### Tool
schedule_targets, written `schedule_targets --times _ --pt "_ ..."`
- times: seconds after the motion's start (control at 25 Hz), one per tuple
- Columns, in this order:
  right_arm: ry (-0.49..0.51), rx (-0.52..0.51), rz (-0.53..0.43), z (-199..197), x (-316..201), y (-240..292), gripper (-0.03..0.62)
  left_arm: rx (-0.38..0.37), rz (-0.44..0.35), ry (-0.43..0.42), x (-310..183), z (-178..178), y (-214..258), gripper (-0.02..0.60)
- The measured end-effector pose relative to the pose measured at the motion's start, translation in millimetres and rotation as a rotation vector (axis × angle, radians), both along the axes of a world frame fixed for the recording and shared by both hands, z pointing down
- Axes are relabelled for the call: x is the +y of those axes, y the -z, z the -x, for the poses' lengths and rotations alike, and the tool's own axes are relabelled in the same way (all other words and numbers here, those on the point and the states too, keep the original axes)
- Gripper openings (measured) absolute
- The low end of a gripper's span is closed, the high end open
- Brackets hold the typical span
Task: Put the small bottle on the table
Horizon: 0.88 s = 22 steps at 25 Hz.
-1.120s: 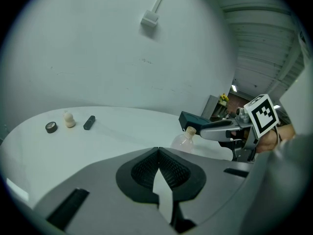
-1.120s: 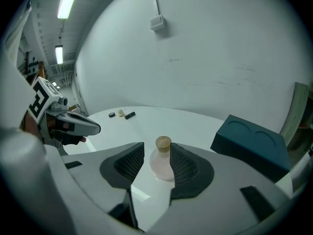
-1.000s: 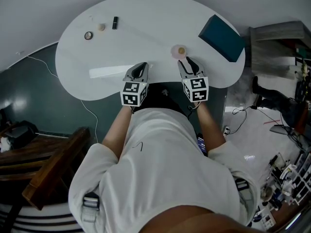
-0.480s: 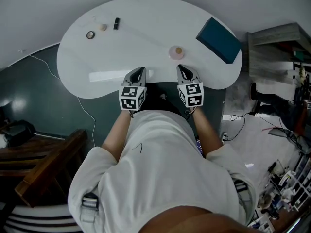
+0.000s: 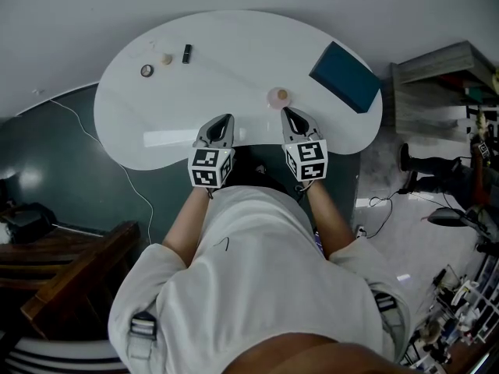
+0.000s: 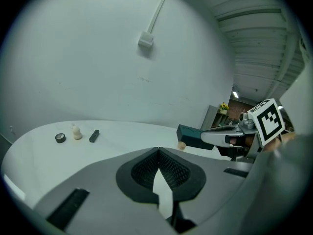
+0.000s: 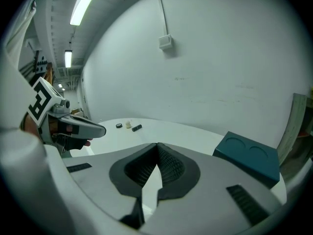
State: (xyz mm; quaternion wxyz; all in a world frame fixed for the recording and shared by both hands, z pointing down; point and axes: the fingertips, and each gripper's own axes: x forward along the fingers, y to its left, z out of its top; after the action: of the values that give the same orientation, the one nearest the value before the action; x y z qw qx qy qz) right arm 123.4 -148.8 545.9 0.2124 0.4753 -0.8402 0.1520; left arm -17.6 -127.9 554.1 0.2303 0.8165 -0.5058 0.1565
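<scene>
The small bottle (image 5: pixel 278 97), pinkish with a tan top, stands upright on the white table (image 5: pixel 234 61) near its front edge. In the left gripper view the small bottle (image 6: pixel 181 145) shows as a tan dot beside the teal box. My right gripper (image 5: pixel 290 115) hangs just in front of it, apart from it, jaws shut with nothing between them (image 7: pixel 157 146). My left gripper (image 5: pixel 224 121) is level with it to the left over the table's front edge, also shut and empty (image 6: pixel 158 151). The right gripper view hides the bottle behind the jaws.
A teal box (image 5: pixel 345 76) with two round dents lies at the table's right end. At the far left lie a dark ring (image 5: pixel 146 70), a small cream figure (image 5: pixel 166 58) and a black stick (image 5: pixel 186 54). A cable (image 5: pixel 117 158) runs along the floor at left.
Both grippers have risen and drawn back a little from the table toward the person. The right gripper's jaws, apart a second ago, are now together. The bottle stays on the table.
</scene>
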Motion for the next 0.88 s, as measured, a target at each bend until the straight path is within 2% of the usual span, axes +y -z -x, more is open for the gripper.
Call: schedule_targets --times 0.52,0.68,0.88 --pt "0.005 -0.053 -0.192 10 -32 95 -0.003 0.044 -0.198 -0.001 -40 -3 92 0.012" --pt "0.009 -0.049 -0.242 13 -39 116 -0.003 0.084 -0.246 0.010 -50 0 117 0.012" --pt "0.005 -0.048 -0.286 14 -46 137 -0.003 0.007 -0.330 -0.015 -56 0 142 0.012"
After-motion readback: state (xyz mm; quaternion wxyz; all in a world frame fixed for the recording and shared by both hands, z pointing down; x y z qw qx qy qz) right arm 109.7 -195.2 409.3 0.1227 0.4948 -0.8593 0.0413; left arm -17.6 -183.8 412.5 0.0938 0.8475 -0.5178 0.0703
